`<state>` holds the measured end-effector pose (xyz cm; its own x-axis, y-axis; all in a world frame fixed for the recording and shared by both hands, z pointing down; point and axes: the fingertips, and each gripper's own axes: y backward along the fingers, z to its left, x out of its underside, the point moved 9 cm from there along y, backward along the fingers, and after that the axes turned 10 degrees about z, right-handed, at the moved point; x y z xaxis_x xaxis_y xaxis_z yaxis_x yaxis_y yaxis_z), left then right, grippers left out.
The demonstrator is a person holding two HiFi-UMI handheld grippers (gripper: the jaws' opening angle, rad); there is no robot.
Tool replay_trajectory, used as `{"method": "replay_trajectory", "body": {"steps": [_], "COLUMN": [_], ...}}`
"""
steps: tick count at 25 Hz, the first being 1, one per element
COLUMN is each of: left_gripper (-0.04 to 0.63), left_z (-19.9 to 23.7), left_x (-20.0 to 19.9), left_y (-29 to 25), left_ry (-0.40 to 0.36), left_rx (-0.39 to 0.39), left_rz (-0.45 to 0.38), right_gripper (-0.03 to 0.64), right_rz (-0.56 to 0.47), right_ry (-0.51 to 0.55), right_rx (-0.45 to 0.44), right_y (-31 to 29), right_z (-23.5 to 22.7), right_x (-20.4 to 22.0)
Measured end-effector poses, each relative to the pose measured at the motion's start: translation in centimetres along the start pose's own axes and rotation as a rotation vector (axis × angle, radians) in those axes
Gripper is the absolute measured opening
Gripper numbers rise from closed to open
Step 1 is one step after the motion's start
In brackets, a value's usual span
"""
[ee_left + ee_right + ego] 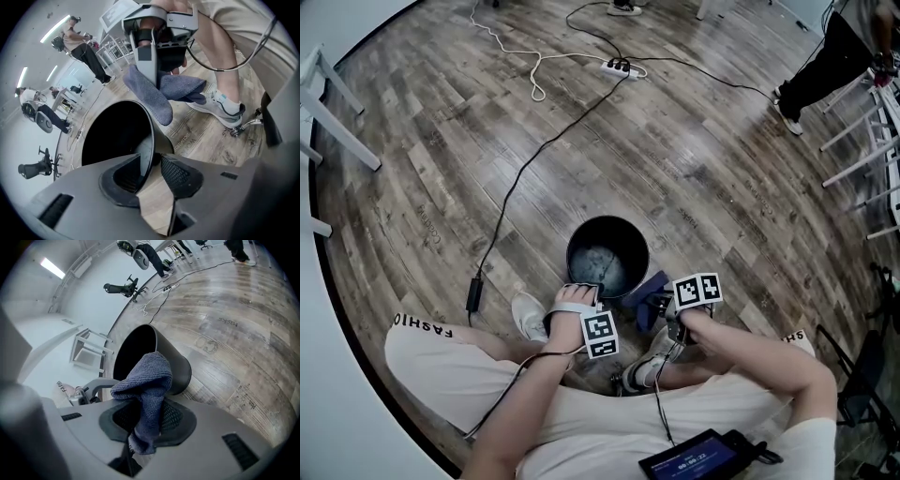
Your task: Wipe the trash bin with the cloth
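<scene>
Head view: I see the trash bin (577, 234) upright on the wood floor (703, 178) near the person's shoes (528, 314), mouth up, long axis vertical. The left gripper (584, 286) is at its near rim. Only the left gripper view shows that rim passing between spread jaws (a gap beside one pad). Right gripper view: the right gripper (145, 420) is clamped on the bunched blue cloth (147, 385), near the bin.

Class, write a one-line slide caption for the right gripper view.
Right gripper, jaws shut on a blue cloth, facing the black trash bin.
</scene>
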<state>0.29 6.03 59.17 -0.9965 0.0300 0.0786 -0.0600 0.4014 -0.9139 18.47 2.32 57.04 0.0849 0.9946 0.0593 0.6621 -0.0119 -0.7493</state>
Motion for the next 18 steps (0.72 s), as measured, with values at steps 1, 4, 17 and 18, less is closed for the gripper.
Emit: {"method": "replay_trajectory", "body": {"steps": [1,4,17,18], "left_gripper": [0.135,0.106,0.08,0.078], "left_z": [-0.2,-0.6,-1.1,-1.0], "left_x": [0.0,0.0,-1.3,-1.5], "left_y": [-0.1,-0.3,0.2,0.2], "left_ry": [-0.009,-0.032,-0.066,-0.06], "left_rx": [0.003,0.001,-0.001,0.003], "left_rz": [-0.001,0.001,-0.048,-0.055], "right_gripper": [0.083,0.083,0.083,0.083], "right_rz": [0.004,0.022,0.058,0.058], "right_ry": [0.003,0.019,0.062,0.072], "right_rx": [-0.003,0.0,0.045,0.046], "right_y": [-0.1,-1.0,-6.2,-6.7], "right_z": [0.3,0.4,-3.8,-4.4], "right_x": [0.1,0.2,-1.0,-1.1]}}
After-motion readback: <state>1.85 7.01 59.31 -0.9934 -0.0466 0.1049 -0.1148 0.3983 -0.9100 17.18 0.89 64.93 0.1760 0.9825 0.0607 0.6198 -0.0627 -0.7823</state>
